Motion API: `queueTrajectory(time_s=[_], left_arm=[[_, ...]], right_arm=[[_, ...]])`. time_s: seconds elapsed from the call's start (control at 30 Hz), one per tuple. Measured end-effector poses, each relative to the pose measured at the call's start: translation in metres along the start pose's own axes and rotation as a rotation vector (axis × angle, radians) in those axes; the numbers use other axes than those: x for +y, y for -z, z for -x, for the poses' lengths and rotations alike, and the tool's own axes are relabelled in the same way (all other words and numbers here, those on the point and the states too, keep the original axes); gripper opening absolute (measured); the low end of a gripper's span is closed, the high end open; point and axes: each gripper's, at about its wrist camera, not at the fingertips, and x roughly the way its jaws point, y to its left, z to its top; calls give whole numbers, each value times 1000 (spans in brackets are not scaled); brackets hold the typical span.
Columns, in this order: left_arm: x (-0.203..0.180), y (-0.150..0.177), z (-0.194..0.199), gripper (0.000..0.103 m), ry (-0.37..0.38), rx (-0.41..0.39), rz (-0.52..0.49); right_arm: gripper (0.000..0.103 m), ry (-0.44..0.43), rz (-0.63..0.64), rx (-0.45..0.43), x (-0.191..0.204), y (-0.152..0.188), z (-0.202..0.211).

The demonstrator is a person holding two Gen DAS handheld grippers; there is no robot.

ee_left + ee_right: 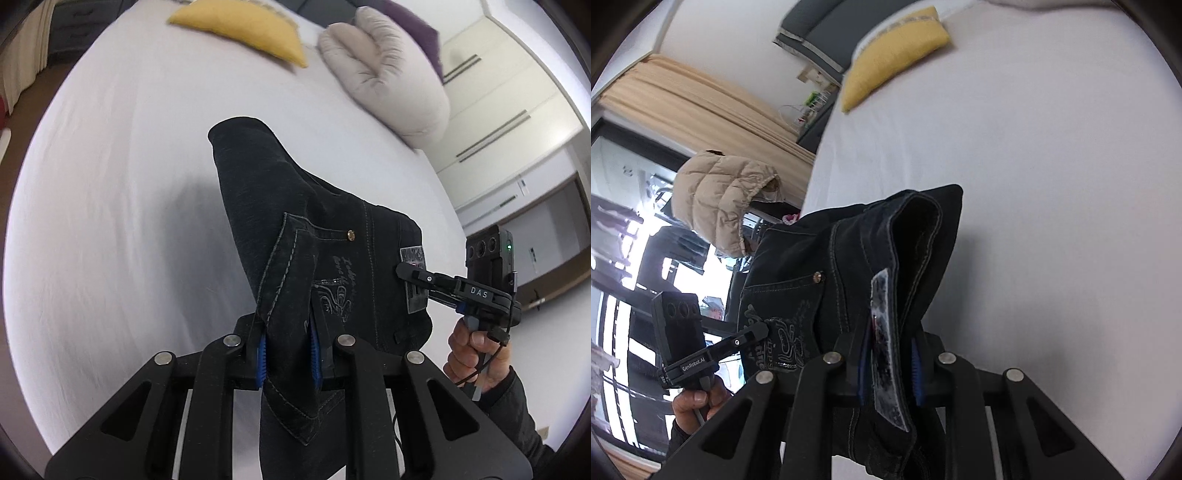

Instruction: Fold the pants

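Pants [295, 236], black denim, hang above the white bed [110, 221], clamped at the waistband by both my grippers: left gripper [288, 354] jaws near the pocket, right gripper [890, 365] jaws on the patch. Beyond lies a yellow pillow [243, 29].

pants [295, 236]: lower part cut off by frame edge | pocket embroidery [338, 291]: wording unreadable
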Motion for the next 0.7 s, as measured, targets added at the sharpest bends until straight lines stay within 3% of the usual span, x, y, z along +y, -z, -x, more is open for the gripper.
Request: queueTrajectory(time_s=[0.13, 0.2, 0.27, 0.37, 0.43, 0.47, 0.5, 0.6, 0.7], left_arm=[[34, 9, -32, 16, -7, 40, 56], [44, 18, -41, 20, -4, 42, 77], [68, 23, -41, 29, 4, 34, 101], [84, 21, -32, 30, 34, 17, 118], [84, 12, -34, 38, -9, 4, 100], [77, 10, -31, 49, -48, -14, 76], [71, 13, -23, 57, -73, -38, 51], [39, 27, 19, 74, -177, -180, -74], [-26, 61, 67, 90, -357, -394, -263]], right_arm=[[21, 39, -33, 47, -24, -7, -37], [30, 35, -52, 50, -35, -5, -47], [34, 5, -59, 36, -42, -1, -48], [42, -63, -97, 15, -52, 7, -41], [49, -55, -119, -11, -54, 10, -31], [55, -29, -131, -46, -52, 12, -21], [62, -11, -137, -78, -52, 15, -12], [66, 95, -88, -188, -35, 32, 23], [72, 193, 12, -291, -2, 52, 54]])
